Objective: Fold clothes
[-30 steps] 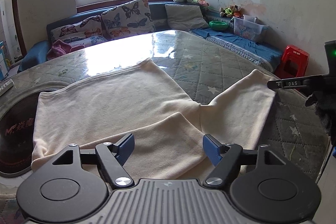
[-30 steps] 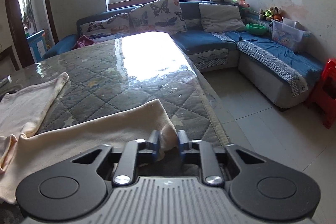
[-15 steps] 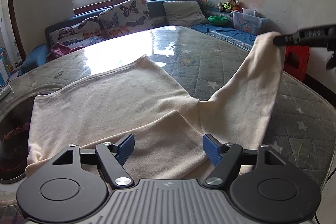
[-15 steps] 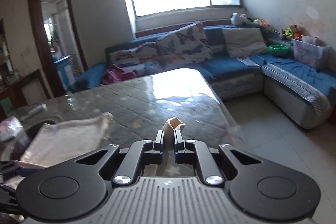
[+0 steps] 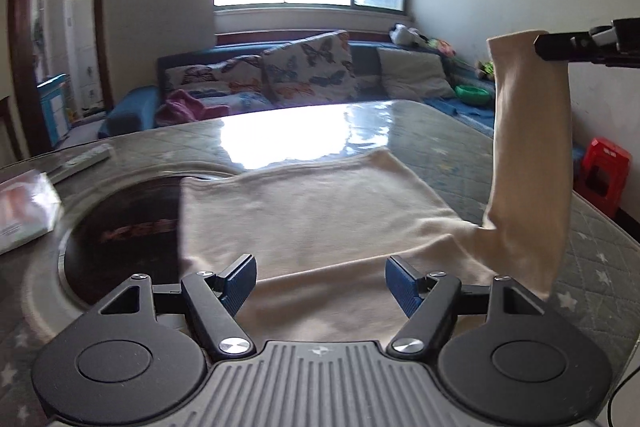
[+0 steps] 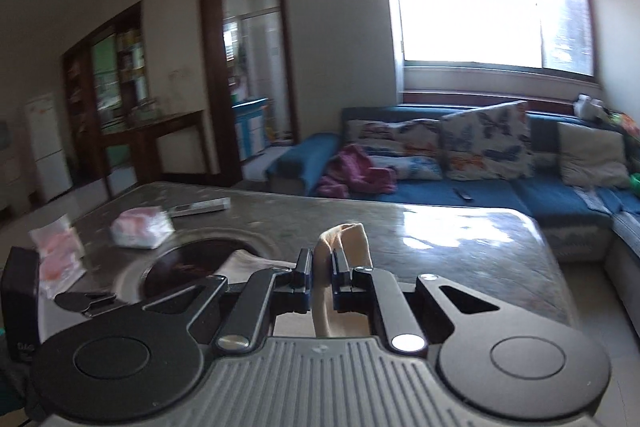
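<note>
From the left wrist camera, the left gripper (image 5: 321, 281) hangs low over the near edge of a cream shirt (image 5: 316, 215), its blue pads spread wide with nothing pressed between them; the shirt's body lies flat on the grey quilted table (image 5: 436, 131), partly covering a dark round inset (image 5: 128, 223) in the tabletop; one sleeve (image 5: 528, 155) rises steeply from the shirt's right side, its end caught by the right gripper (image 5: 540, 47) high at the right edge; a white packet (image 5: 24, 211) lies at the far left of the table; behind stand a blue sofa (image 5: 132, 111) with butterfly cushions (image 5: 308, 71), and a red stool (image 5: 606, 171) on the floor at the right.

From the right wrist camera, the right gripper (image 6: 321, 273) has its jaws pressed together on the sleeve end (image 6: 348, 241), which pokes up in a small fold above the pads while the rest drops below the tool; the picture is blurred; part of the shirt (image 6: 240, 261) shows beside the dark inset (image 6: 188, 259); two pink-and-white packets (image 6: 140, 227) and a long flat remote-like thing (image 6: 200, 206) lie on the table (image 6: 460, 239); the sofa (image 6: 440, 187) carries a purple garment (image 6: 356, 173); the left gripper's black body (image 6: 20, 303) shows at the lower left edge.
</note>
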`<state>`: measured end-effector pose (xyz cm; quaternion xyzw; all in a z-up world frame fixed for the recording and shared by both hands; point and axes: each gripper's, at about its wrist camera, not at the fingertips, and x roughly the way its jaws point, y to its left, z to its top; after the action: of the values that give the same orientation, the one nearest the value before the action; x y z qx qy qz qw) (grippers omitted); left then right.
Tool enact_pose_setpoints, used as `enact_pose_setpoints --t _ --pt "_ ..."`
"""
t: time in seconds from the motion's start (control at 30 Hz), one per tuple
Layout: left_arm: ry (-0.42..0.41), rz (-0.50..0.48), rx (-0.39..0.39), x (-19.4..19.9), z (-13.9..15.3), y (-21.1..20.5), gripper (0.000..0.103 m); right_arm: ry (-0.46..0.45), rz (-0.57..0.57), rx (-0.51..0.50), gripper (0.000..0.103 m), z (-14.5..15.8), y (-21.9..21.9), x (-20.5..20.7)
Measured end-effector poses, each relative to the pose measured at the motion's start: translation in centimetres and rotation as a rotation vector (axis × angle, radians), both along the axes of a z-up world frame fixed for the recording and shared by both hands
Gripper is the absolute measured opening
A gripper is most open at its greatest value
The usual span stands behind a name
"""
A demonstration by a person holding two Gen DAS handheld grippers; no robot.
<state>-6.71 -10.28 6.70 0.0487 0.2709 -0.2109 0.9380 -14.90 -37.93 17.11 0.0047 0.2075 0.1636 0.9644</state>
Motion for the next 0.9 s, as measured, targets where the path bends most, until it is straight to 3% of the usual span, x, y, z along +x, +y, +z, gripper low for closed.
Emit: enact_pose_setpoints --t 0.23,0.47,0.57,0.73,0.9 --pt "-0.005 0.100 -0.025 -1.1 -0.3 4.9 0.074 0.059 0.208 -0.060 0.008 -1.6 9.1 1.7" --pt "0.013 0.160 -0.041 -2.0 -0.9 7.5 0.073 0.176 0.362 -0.123 0.008 -5.8 14.8 2.8" --pt "0.015 0.170 -0.040 -2.1 -0.8 7.8 0.073 0.199 0.408 -0.133 0.011 -6.5 15.5 2.5" --pt "0.011 0.167 -0.032 -2.3 -0.6 7.5 0.069 0.195 0.389 -0.131 0.014 -6.7 14.2 1.8" --pt "0.004 0.116 -0.049 -2.7 0.1 6.2 0.048 0.236 0.321 -0.187 0.015 -7.6 10.3 0.8"
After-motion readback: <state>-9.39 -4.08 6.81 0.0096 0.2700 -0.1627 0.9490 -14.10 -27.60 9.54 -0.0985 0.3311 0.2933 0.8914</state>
